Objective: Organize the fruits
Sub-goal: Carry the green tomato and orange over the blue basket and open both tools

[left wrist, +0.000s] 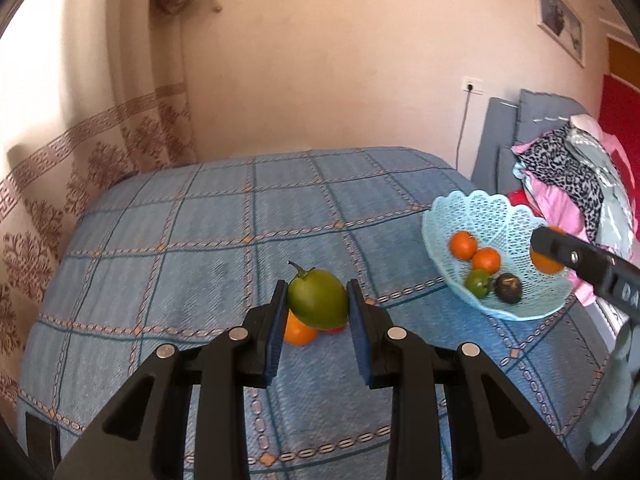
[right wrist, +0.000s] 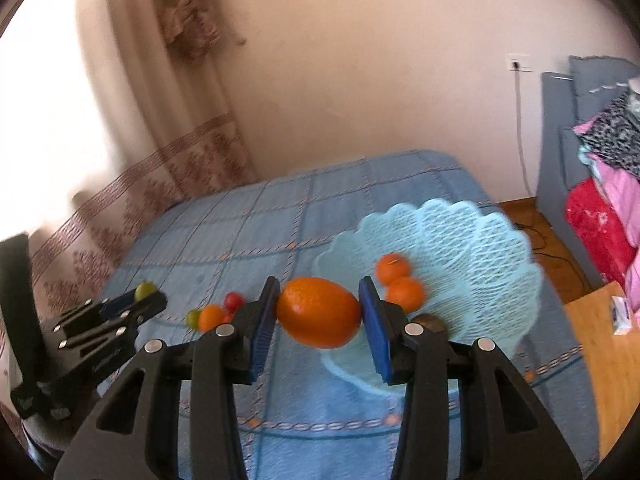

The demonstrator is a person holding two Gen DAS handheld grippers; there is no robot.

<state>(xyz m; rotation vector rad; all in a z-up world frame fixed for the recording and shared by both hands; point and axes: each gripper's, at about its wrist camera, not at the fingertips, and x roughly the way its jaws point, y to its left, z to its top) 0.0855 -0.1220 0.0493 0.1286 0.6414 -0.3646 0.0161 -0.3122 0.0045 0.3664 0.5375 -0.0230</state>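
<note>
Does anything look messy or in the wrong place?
Yes. A few small fruits sit loose on the blue bedspread, outside the light blue basket. A green fruit and an orange are held up in the tools, not yet in the basket. Nothing looks spilled or broken.

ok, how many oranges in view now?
4. Two oranges in the basket, one in the right claw, one on the bedspread behind the green fruit. Others may be hidden.

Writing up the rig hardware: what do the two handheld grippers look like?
Both match: the left gripper and right gripper have matte black plastic linkage arms with triangular cutouts, round silver pivot pins, and flat fingers lined with blue ribbed pads. Seen from outside, the body bears white lettering, too blurred to read. No cables, sleeves or hands are visible.
</note>
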